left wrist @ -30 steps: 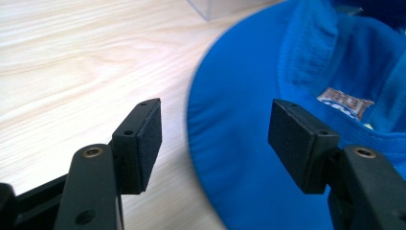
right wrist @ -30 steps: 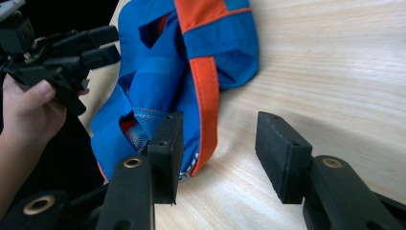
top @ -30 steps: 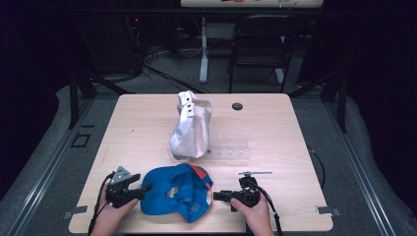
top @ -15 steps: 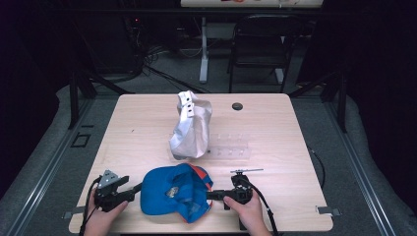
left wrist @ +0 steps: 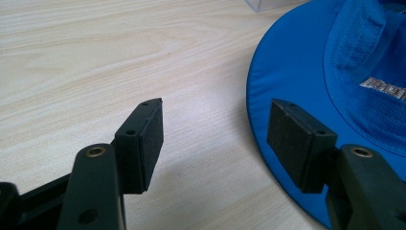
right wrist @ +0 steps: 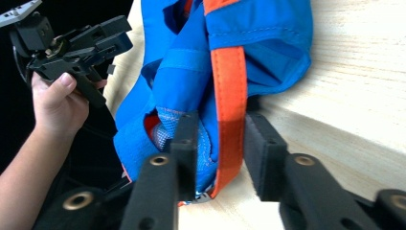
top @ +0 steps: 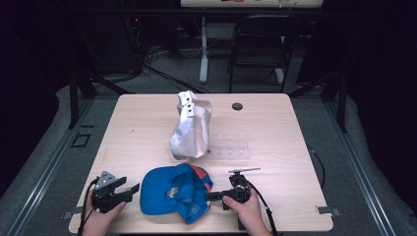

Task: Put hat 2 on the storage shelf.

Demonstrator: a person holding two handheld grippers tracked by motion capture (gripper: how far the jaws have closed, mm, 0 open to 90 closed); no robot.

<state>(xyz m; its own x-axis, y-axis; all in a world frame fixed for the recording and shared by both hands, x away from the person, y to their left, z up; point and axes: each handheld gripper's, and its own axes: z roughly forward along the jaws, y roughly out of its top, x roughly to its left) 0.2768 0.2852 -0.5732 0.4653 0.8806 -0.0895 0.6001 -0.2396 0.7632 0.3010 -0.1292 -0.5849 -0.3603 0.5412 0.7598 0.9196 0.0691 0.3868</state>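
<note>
Blue hat (folded edge) between right gripper pads

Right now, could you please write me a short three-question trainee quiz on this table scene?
1. True or false: the left gripper has its jaws clamped on the blue hat.
2. What lies between the right gripper's jaws? A) a silver bag B) the hat's blue and orange fabric C) nothing
3. Which crumpled thing stands behind the hat on the table?

Key: 1. False, its jaws are open beside the brim. 2. B. 3. The silver bag.
</note>
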